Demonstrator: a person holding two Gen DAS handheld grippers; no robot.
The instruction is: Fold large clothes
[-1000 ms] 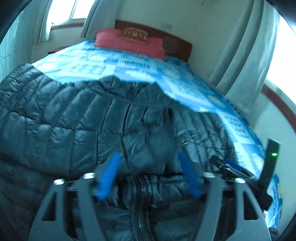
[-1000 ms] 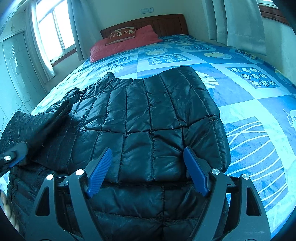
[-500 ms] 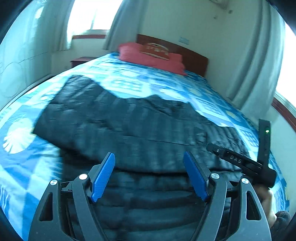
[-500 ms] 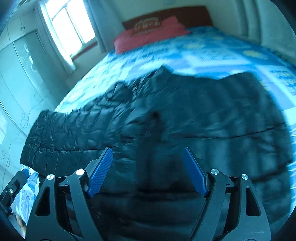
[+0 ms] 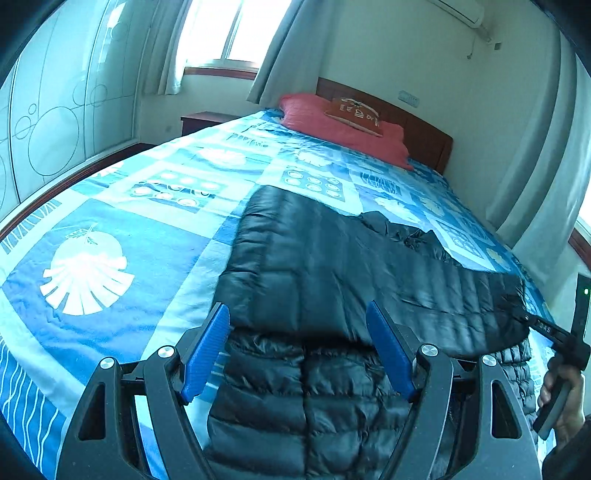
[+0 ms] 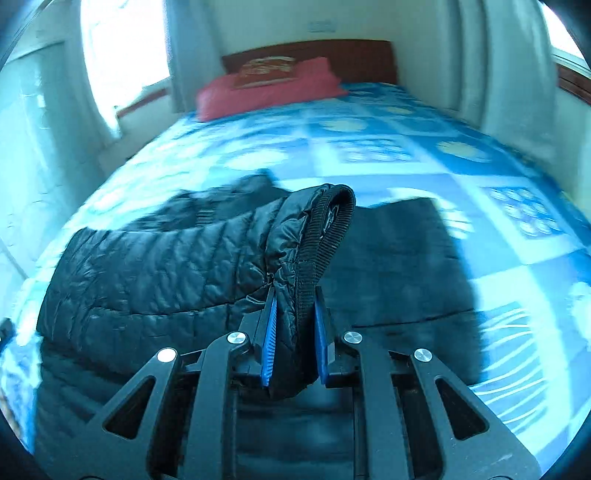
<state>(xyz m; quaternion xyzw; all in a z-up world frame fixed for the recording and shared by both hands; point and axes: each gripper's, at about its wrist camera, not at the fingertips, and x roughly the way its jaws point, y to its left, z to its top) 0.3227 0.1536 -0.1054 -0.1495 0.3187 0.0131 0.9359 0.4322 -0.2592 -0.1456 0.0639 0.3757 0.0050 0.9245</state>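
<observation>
On the blue patterned bedspread [image 5: 110, 236], a black quilted puffer jacket [image 5: 332, 273] lies spread across the near half of the bed, one sleeve [image 5: 480, 302] folded across the body toward 3 o'clock in the left wrist view. Zipper line runs down the lower body toward 6 o'clock.

Left gripper [image 5: 299, 350]: jaws spread wide, nothing between the blue pads [image 5: 207, 347]; it hangs above the jacket's near left edge, where black fabric meets bedspread.

Right gripper [image 6: 293, 336]: jaws have just been closing and now clench the sleeve's end, quilted fabric plus the ribbed knit cuff [image 6: 328, 229] bunched between the pads. The cuff loops up from the jaws toward 12 o'clock. Rest of the sleeve trails off toward 9 o'clock. Background in this view is blurred.

From the left wrist view, the right gripper [image 5: 517, 314] shows at 3 o'clock, its tip on the sleeve end, with the person's hand [image 5: 561, 402] on its handle near 4 o'clock.

Red pillow [image 5: 343, 129] and wooden headboard [image 5: 424, 136] at 12 to 1 o'clock. Curtained window [image 5: 221, 33] at 11 o'clock.
</observation>
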